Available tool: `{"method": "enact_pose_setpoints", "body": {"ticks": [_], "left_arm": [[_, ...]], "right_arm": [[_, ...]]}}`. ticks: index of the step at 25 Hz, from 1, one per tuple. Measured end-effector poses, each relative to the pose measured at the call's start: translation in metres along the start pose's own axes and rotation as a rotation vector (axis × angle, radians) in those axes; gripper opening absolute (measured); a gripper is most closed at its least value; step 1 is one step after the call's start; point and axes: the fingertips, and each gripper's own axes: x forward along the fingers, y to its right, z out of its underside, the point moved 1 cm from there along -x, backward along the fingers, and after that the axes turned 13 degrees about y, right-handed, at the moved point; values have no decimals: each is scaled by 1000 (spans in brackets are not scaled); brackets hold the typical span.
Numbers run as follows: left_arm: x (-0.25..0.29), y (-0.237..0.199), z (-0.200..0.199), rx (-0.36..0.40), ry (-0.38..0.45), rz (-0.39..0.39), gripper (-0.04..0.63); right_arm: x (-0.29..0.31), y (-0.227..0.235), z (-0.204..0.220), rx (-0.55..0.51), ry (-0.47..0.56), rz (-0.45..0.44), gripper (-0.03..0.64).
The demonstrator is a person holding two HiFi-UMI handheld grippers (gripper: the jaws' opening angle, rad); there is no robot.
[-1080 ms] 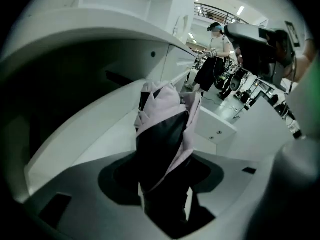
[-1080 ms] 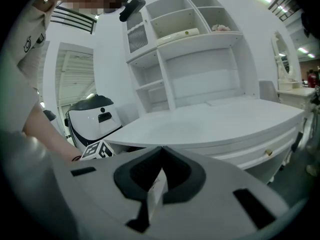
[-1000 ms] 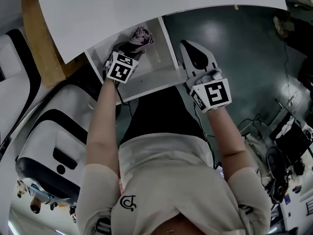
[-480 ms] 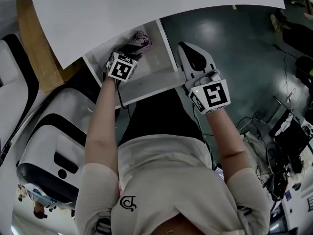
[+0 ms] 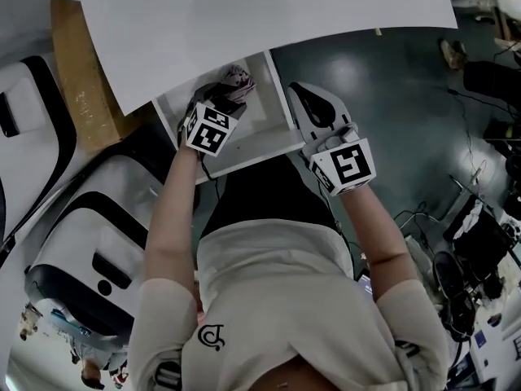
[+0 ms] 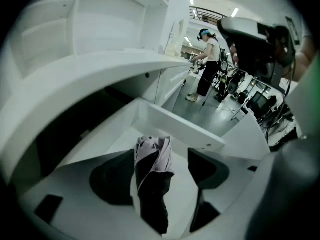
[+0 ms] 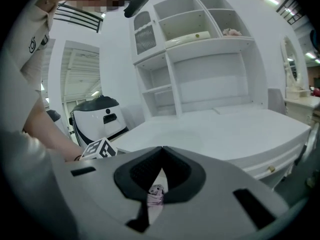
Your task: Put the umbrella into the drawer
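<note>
The folded umbrella [image 5: 232, 81], black with a pale pink patterned canopy end, lies inside the open white drawer [image 5: 264, 133] under the desk top. My left gripper [image 5: 214, 102] hangs over it, pointing steeply down. In the left gripper view its jaws are opening. The umbrella [image 6: 151, 176] lies between the dark pads [image 6: 112, 181], with a gap to the right pad, so nothing is gripped. My right gripper [image 5: 299, 90] is at the drawer's right side wall, its jaws shut with the tips touching [image 7: 161, 151] and nothing held. A bit of the umbrella [image 7: 156, 193] shows through the slit below them.
The white desk top [image 5: 269, 15] overhangs the drawer's back. A white-and-black machine [image 5: 81, 243] stands at the left, next to a wooden panel [image 5: 81, 96]. Cables and gear [image 5: 472, 243] lie on the dark floor at the right. A person [image 6: 207, 59] stands far off.
My left gripper has lifted a little from the umbrella, which stays lying in the drawer. The right gripper has risen slightly beside the drawer's side.
</note>
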Motion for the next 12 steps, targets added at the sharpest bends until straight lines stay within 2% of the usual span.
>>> {"method": "enact_pose_setpoints", "body": {"ticks": [1, 5, 10, 12], "left_arm": [[-6, 0, -10, 6, 11, -10, 333], [-36, -2, -43, 5, 71, -59, 185], [-80, -5, -76, -10, 183, -131, 27], [-98, -8, -92, 4, 241, -158, 12]], "right_arm": [[1, -2, -6, -10, 5, -9, 6], [5, -10, -28, -29, 36, -25, 6], [6, -25, -56, -63, 67, -49, 6], [8, -32, -66, -70, 83, -60, 6]]}}
